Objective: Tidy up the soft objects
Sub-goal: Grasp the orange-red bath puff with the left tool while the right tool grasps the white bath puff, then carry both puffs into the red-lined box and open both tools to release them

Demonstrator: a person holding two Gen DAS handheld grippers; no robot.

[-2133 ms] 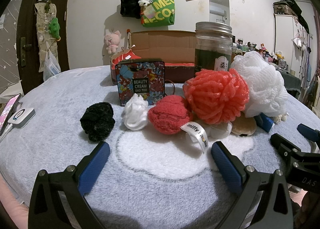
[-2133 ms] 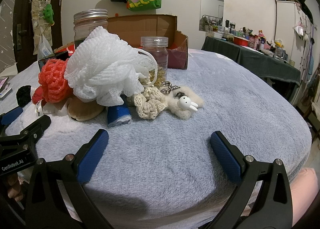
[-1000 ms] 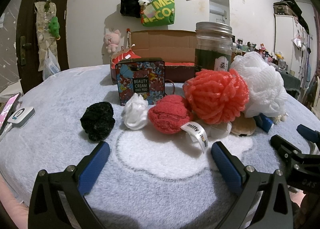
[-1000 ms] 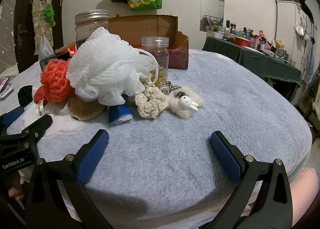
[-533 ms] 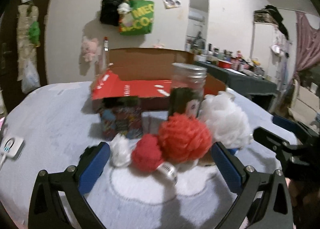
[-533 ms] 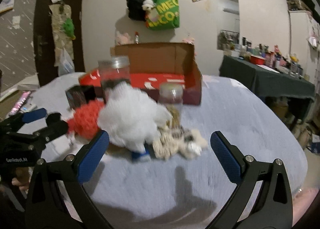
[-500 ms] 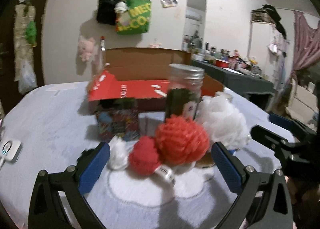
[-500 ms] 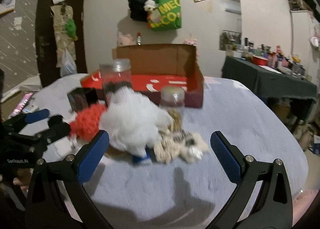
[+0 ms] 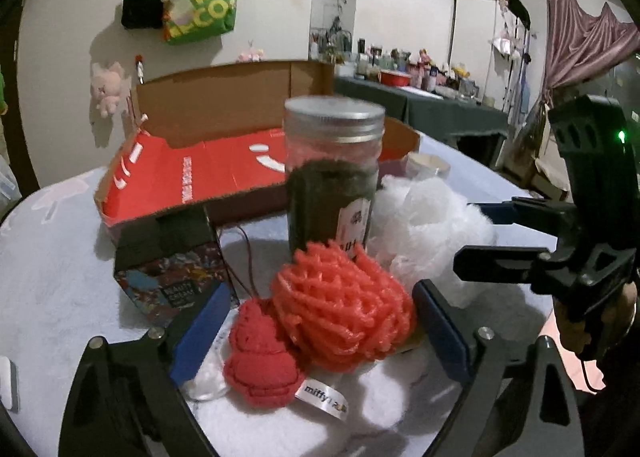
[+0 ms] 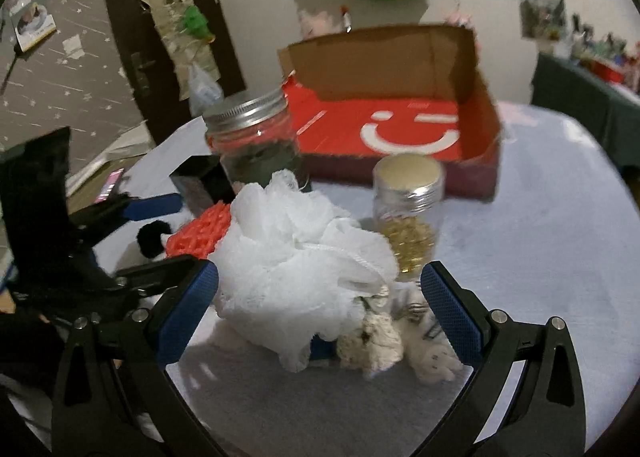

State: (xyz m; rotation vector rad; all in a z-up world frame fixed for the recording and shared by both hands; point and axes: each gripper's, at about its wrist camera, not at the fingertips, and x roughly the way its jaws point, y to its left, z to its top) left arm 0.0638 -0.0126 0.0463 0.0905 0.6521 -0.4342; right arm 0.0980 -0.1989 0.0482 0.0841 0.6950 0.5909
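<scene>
On the grey fleece-covered worktop (image 10: 560, 241), a heap of soft things sits in front of an open cardboard box (image 10: 400, 105) with a red lining. The left gripper (image 9: 320, 333) hangs low over the near edge of the heap, its blue pads spread wide, with the coral mesh pouf (image 9: 340, 309) and the red plush piece (image 9: 260, 357) lying between them; neither is pinched. A tall dark-filled jar (image 9: 332, 177) stands just behind the coral pouf, and a patterned tin (image 9: 172, 281) sits to its left. The right gripper (image 10: 318, 313) is likewise spread, framing the white mesh pouf (image 10: 300, 273), with a cream knitted scrunchie (image 10: 372, 341) and a small fuzzy white toy (image 10: 432, 357) tucked against the pouf's near side. A small jar of gold bits (image 10: 408, 225) stands just behind them.
</scene>
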